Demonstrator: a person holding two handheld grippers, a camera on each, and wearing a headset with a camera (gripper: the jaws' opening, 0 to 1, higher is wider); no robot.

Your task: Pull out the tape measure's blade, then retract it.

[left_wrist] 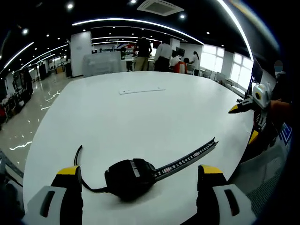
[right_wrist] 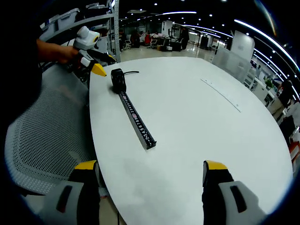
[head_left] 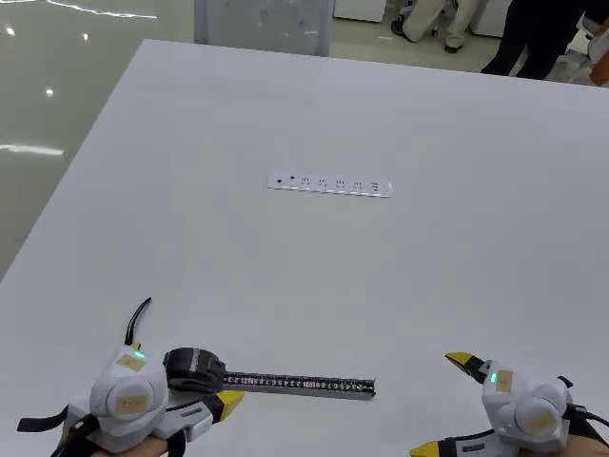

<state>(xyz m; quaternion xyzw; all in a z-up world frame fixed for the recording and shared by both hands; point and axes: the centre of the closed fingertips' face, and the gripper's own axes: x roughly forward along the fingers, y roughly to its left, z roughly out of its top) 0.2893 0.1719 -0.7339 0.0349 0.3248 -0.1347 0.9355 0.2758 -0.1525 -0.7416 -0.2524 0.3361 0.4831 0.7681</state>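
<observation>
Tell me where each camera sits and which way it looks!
Head view: on the headset, looking down at the white table, the black tape measure case and its pulled-out dark blade; left gripper and right gripper show below.
Left gripper view: on the left gripper, facing across the table; its jaws stand open either side of the case.
Right gripper view: on the right gripper, facing the blade's end; its jaws open, a hand top left.
Shared: all three see the case and blade.
</observation>
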